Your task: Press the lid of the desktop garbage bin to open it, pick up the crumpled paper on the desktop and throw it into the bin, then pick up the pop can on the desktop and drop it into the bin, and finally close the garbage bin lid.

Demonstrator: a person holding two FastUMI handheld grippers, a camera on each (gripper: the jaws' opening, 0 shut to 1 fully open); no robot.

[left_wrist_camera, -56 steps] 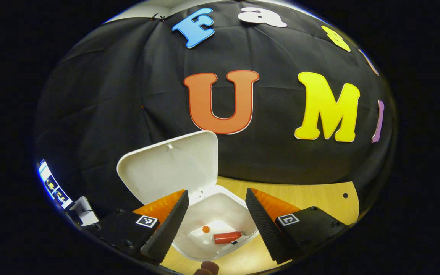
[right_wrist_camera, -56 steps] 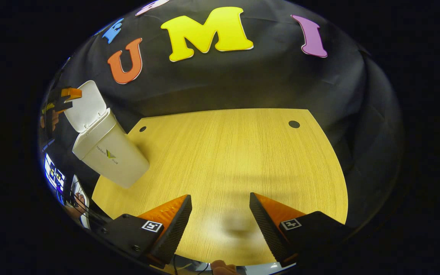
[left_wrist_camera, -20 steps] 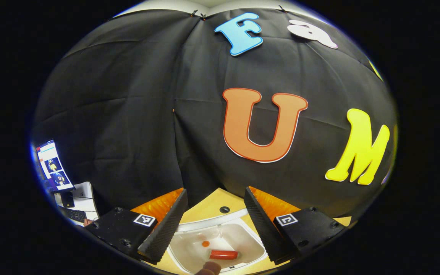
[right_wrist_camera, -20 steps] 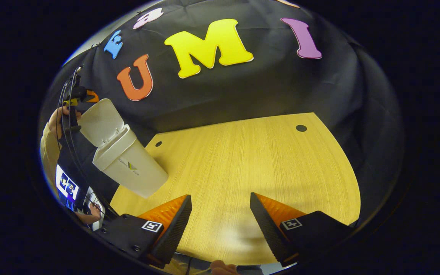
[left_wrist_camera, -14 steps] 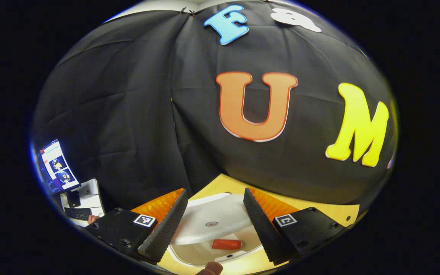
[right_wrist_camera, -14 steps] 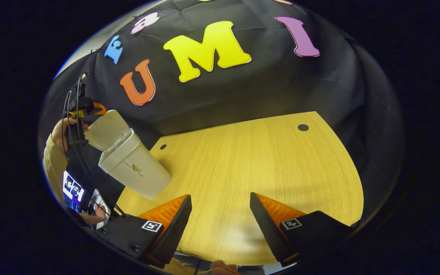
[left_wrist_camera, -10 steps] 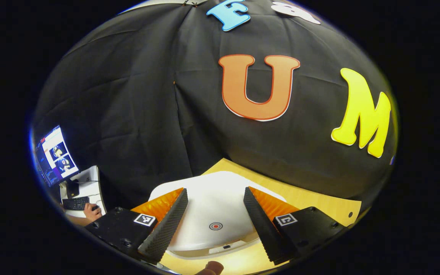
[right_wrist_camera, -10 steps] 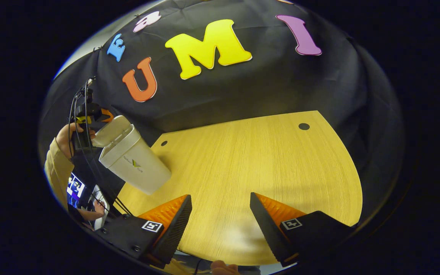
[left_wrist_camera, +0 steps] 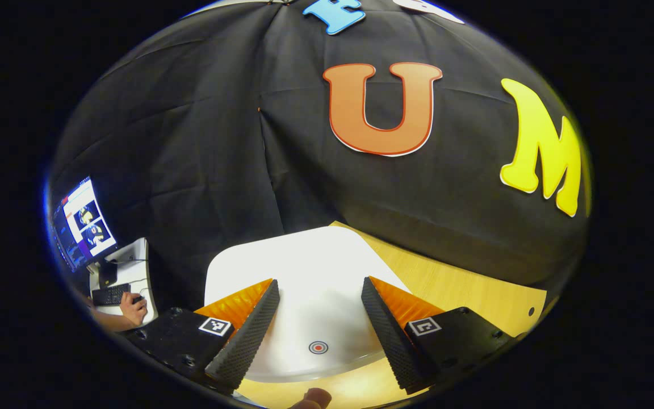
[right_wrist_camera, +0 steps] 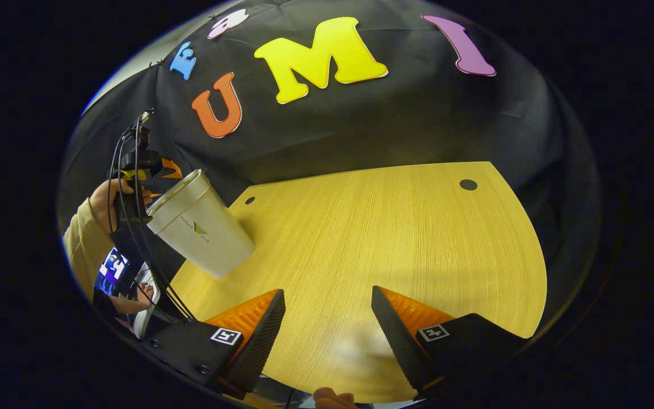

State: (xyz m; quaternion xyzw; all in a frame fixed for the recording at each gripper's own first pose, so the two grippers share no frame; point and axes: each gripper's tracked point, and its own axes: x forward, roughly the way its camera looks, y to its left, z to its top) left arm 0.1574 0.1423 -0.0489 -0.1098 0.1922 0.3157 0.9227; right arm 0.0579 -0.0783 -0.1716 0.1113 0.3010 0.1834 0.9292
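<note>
The big yellow wooden bench (right_wrist_camera: 395,244) has lots of bare room, and no paper or can lies on it. The white plastic bin (right_wrist_camera: 202,233) stands near the bench's back left edge, close to the black cloth wall. Its flat white lid (left_wrist_camera: 304,284) stood up a moment ago; now it lies down flat on the bin, so the last job looks done. The left gripper (left_wrist_camera: 318,324) hovers over the lid, fingers apart. The right gripper (right_wrist_camera: 327,335) waits over bare bench, fingers apart too
</note>
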